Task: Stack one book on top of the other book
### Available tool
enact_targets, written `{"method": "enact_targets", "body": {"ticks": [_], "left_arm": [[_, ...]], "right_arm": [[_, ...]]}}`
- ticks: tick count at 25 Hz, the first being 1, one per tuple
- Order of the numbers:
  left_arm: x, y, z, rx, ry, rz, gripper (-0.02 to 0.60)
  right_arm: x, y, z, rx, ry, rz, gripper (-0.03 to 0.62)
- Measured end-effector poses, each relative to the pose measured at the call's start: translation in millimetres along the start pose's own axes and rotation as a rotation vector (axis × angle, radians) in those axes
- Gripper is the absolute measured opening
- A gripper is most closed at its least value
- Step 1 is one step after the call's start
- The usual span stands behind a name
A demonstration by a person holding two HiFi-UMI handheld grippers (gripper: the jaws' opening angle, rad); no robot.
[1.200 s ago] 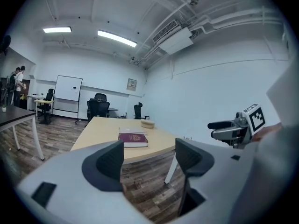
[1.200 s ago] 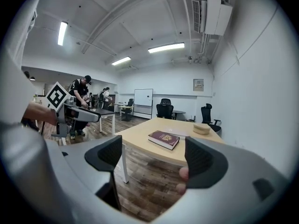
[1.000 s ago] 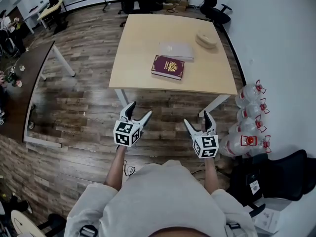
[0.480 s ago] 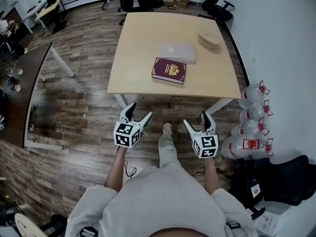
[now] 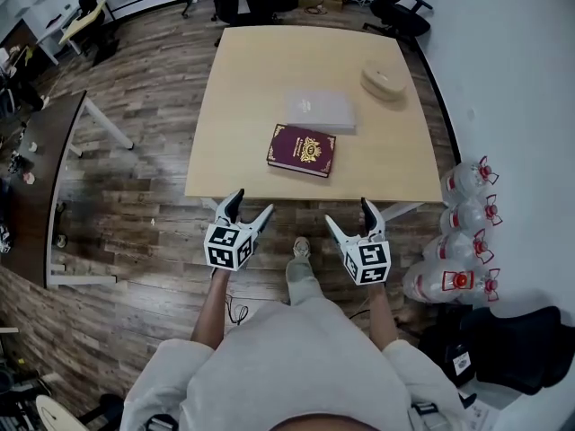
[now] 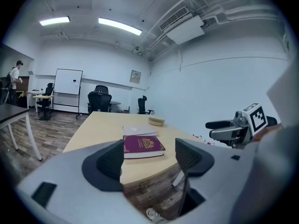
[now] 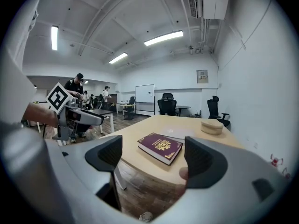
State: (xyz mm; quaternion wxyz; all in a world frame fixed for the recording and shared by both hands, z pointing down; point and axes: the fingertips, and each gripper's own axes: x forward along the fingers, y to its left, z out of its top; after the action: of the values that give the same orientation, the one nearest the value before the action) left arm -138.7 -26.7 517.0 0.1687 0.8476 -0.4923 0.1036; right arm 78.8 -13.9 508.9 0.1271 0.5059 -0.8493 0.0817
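While both tools hang over the wood-plank floor (image 5: 144, 187) just short of the near edge of the table (image 5: 252, 79), the left gripper (image 5: 252, 203) and the right gripper (image 5: 349, 214) each hold their jaws wide apart with nothing between the pads. Ahead of them, a little right of the left gripper's line and a little left of the right one's, the maroon book (image 5: 302, 150) lies flat on the pale wooden tabletop, its gold-stamped cover up. Beyond it from the grippers lies the grey book (image 5: 321, 110), also flat, so close that contact cannot be judged. Farther on and off to the right gripper's side sits a round beige container (image 5: 380, 81). Outside the right gripper, water bottles (image 5: 467, 182) stand along the white wall (image 5: 512, 61). Out past the left gripper stands a dark desk (image 5: 36, 151); beyond the table's far end are black office chairs (image 5: 400, 12) and a whiteboard (image 6: 68, 82).
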Motion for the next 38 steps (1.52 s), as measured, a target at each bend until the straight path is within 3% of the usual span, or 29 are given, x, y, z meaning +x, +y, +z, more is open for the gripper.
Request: {"method": "enact_targets", "body": {"ticks": [9, 22, 32, 38], "left_arm": [[88, 29, 38, -0.024, 0.021, 0.030, 0.347], [181, 63, 64, -0.039, 0.073, 0.067, 0.347], [208, 81, 75, -0.014, 0.103, 0.082, 0.347], [208, 90, 62, -0.019, 0.143, 0.080, 0.347]], "right_arm": [[79, -59, 27, 0.016, 0.010, 0.038, 0.403], [162, -124, 45, 0.055, 0.026, 0.067, 0.402], [191, -140, 46, 0.080, 0.033, 0.081, 0.399], [195, -129, 33, 0.099, 0.069, 0.096, 0.399]]}}
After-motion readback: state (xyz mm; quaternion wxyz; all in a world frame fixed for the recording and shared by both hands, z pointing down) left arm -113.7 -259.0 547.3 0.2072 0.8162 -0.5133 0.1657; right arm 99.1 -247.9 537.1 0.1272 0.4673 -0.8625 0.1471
